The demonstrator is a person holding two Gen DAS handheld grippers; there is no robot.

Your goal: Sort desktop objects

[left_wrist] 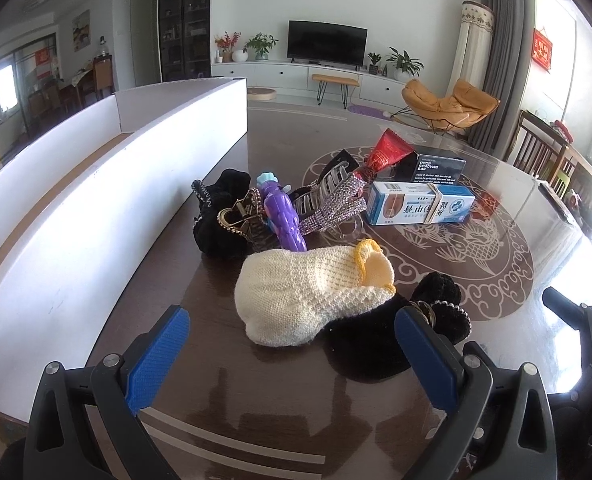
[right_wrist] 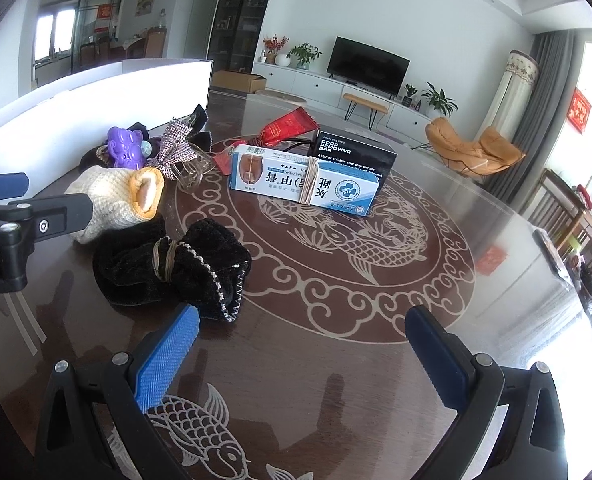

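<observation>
1. Cream knitted pouch [left_wrist: 308, 292] lies on the table [left_wrist: 223, 400] between the left tool's [left_wrist: 291, 356] spread jaws, untouched
2. Right tool [right_wrist: 300, 356] gapes empty nearby
3. Closing may snag the black scrunchie [left_wrist: 380, 340] touching it

Your table [right_wrist: 336, 360] is dark, glossy and smooth, mirroring the window light, with a pale fish pattern set under its shine. On it you have a cream knitted pouch [left_wrist: 296, 296] of coarse, matt yarn, and just beside that pouch a black velvet scrunchie [right_wrist: 167, 264] with a plush nap and a sparkly bead trim. Behind the pouch lie a shiny purple plastic toy [left_wrist: 279, 216], a glittering rhinestone bow [left_wrist: 336, 204], a smooth cardboard box [right_wrist: 304, 180] and a glossy red foil tube [right_wrist: 287, 126]; your gripper pads [right_wrist: 167, 360] are ribbed blue rubber on matt black plastic.
</observation>
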